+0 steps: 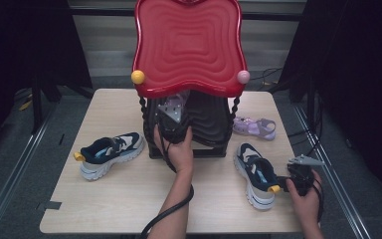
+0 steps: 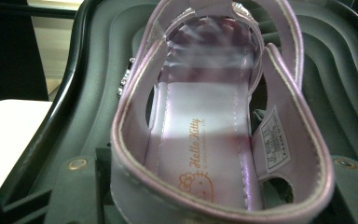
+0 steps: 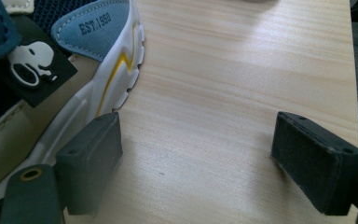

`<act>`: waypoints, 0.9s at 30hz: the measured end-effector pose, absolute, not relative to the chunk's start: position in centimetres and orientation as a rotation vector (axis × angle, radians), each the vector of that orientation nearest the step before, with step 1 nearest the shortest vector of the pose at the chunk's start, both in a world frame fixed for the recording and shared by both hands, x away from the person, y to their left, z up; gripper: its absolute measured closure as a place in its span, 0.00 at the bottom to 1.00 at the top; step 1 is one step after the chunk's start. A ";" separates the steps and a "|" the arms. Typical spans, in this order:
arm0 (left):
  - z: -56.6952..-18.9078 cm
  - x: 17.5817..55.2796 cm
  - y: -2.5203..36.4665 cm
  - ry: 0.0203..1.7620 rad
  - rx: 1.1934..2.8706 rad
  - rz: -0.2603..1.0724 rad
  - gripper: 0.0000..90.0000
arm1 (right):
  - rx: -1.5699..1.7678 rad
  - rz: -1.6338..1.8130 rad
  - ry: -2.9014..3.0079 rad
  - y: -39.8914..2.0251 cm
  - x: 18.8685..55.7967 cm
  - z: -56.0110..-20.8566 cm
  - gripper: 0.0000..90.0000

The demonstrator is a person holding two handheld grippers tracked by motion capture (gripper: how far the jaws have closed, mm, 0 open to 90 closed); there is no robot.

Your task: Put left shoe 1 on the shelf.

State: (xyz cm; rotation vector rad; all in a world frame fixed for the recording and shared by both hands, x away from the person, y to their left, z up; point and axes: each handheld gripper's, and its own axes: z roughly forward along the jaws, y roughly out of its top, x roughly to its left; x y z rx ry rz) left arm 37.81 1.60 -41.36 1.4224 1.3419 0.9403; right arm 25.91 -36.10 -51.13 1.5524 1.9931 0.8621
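A pale purple sandal (image 2: 205, 140) with an orange print on its insole lies on the black ribbed lower shelf (image 2: 340, 70) of a red-topped rack (image 1: 189, 45). Its heel is nearest the camera in the left gripper view. My left gripper (image 1: 174, 117) reaches under the red top and is shut on that heel, one jaw on each side. A navy, white and tan sneaker (image 1: 255, 174) stands on the table at the right. My right gripper (image 1: 284, 181) rests open on the wood just behind the sneaker's heel (image 3: 74, 70). Its fingers (image 3: 91, 158) hold nothing.
A matching sneaker (image 1: 110, 153) sits on the table's left side. A second purple sandal (image 1: 254, 127) lies to the right of the rack. The wooden table (image 1: 129, 199) has bare room in front. Cables trail from both grippers.
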 end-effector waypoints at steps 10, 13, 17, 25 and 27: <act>-42.1 37.4 0.7 1.293 1.540 0.934 0.30 | 1.552 0.862 1.993 -36.1 25.9 -51.1 0.18; -42.1 37.4 0.6 1.286 1.553 0.928 0.29 | 1.552 0.863 1.993 -36.1 25.9 -51.1 0.18; -42.1 37.3 0.6 1.269 1.582 0.926 0.29 | 1.552 0.863 1.993 -36.1 25.9 -51.1 0.18; -41.9 37.4 0.9 1.246 1.619 0.904 0.27 | 1.552 0.862 1.994 -36.1 25.9 -51.1 0.18; -41.7 37.3 1.0 1.229 1.629 0.907 0.27 | 1.552 0.862 1.993 -36.1 25.9 -51.1 0.17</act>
